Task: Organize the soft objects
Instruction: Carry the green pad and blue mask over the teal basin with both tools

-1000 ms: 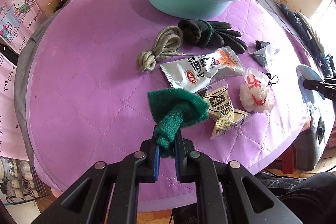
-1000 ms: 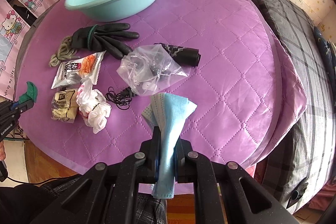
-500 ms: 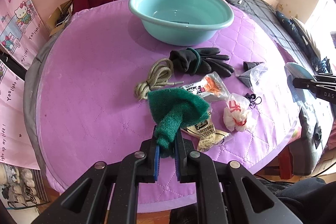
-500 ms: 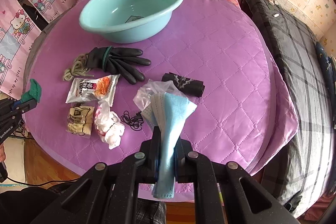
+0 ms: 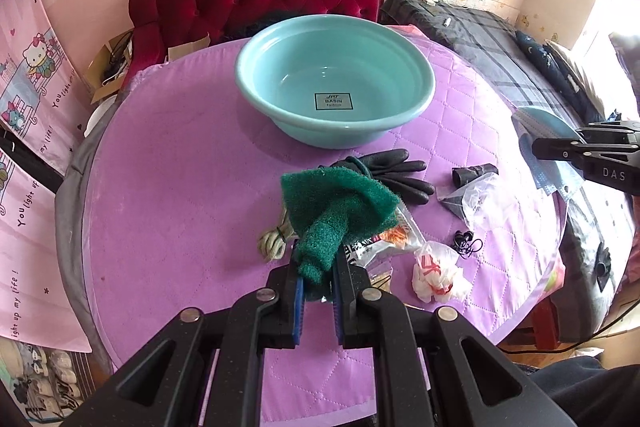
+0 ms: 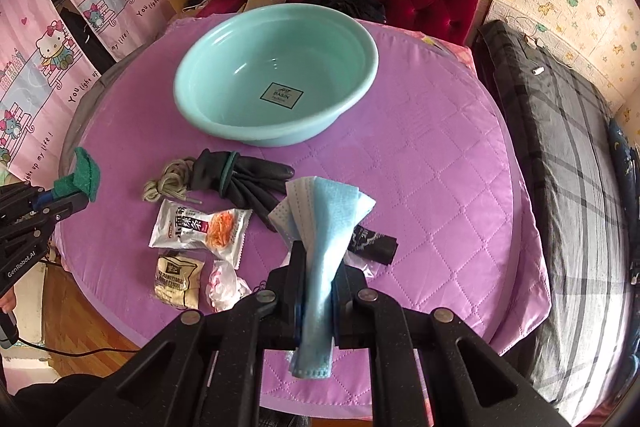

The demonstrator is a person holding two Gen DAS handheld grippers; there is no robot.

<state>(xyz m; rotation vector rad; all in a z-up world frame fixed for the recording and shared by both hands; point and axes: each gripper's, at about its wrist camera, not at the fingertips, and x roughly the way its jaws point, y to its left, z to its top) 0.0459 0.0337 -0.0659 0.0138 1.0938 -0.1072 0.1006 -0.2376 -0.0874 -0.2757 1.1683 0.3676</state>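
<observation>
Left gripper (image 5: pixel 318 273) — fingers clamped on green scouring pad (image 5: pixel 340 203), held above bench (image 5: pixel 168 187). Right gripper (image 6: pixel 318 291) — fingers clamped on blue face mask (image 6: pixel 324 227). Teal basin (image 6: pixel 276 99) beyond, on bench.

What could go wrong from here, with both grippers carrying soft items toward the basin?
1. The right gripper pinches the blue face masks mid-fold, so a loose layer might slip out before the teal basin.
2. The green scouring pad flops over the left gripper, hiding the black gloves and cord below; a low pass could drag them.
</observation>
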